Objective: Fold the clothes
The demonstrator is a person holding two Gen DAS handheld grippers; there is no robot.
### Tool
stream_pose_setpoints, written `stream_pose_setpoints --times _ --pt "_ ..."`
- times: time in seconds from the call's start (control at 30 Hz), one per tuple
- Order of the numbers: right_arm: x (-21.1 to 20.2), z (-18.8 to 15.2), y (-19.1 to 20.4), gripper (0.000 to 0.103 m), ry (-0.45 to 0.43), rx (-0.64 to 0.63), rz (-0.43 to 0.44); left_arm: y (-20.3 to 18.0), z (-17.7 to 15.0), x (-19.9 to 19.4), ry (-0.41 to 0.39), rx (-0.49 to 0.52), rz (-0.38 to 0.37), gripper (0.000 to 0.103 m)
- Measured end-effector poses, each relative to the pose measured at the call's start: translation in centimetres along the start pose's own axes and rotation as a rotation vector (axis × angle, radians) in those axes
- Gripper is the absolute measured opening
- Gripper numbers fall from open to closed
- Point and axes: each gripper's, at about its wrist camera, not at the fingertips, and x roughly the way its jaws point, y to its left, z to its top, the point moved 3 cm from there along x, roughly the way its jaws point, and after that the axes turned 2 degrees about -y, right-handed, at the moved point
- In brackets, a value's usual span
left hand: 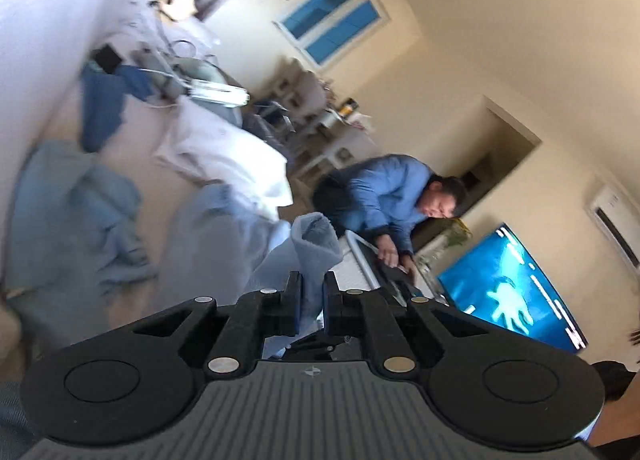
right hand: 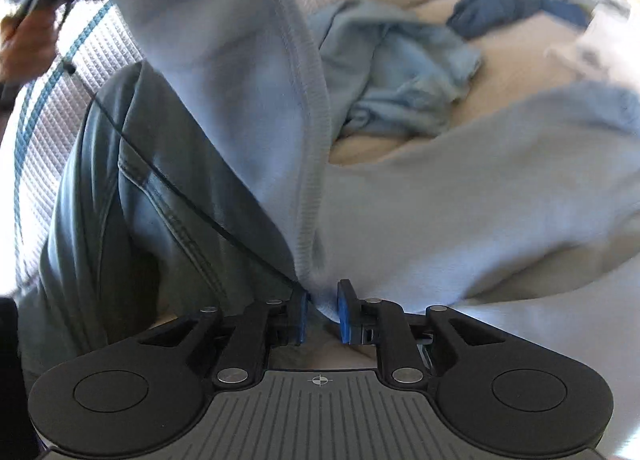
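A light blue sweatshirt with a ribbed hem fills the right wrist view, hanging over a beige bed. My right gripper has a bunched corner of it at the hem between its blue pads. In the left wrist view the same light blue sweatshirt sticks up as a fold from between the fingers of my left gripper, which is shut on it and raised above the bed. The view is tilted and blurred.
Crumpled blue clothes and a darker blue garment lie on the bed beside a white pillow. A person in a blue shirt sits beyond, near a lit screen. Denim cloth lies left of the sweatshirt.
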Motion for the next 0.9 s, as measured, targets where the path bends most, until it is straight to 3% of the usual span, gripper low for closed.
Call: stream_pose_setpoints --times 0.1,0.23,0.3,0.37,0.43,0.5,0.57,0.7,0.9 --pt "0.6 0.8 0.5 0.028 -0.018 0.026 0.035 -0.4 1.0 -0.9 -0.025 0.018 -0.009 0.008" --pt "-1.7 1.3 0.1 0.041 -0.097 0.072 0.029 -1.9 3.7 -0.1 -0.065 0.079 -0.113 0.008" --pt "-3.6 1.0 -0.6 0.049 -0.161 0.095 -0.022 -2.3 4.7 1.7 -0.038 0.135 -0.112 0.008" --pt "-5.6 0.4 -1.7 0.050 -0.234 0.145 -0.064 -2.3 5.2 3.9 0.008 0.150 -0.077 0.008" --pt "-7.3 -0.4 -2.6 0.051 -0.304 0.203 -0.104 -1.9 5.1 5.1 0.036 0.111 -0.086 0.016" --pt "-8.2 -0.9 -3.5 0.051 -0.345 0.256 -0.113 -1.1 4.6 5.4 0.030 0.062 -0.079 0.036" --pt "-8.0 -0.8 -3.8 0.052 -0.348 0.266 -0.099 -0.4 3.7 4.8 0.012 0.034 -0.034 0.039" --pt "-6.0 1.6 -3.5 0.053 -0.314 0.207 -0.049 1.6 2.3 3.1 -0.011 -0.013 0.137 0.050" --pt "0.5 7.4 -3.5 0.052 -0.300 0.167 0.034 5.3 0.6 2.0 0.032 -0.057 0.388 0.061"
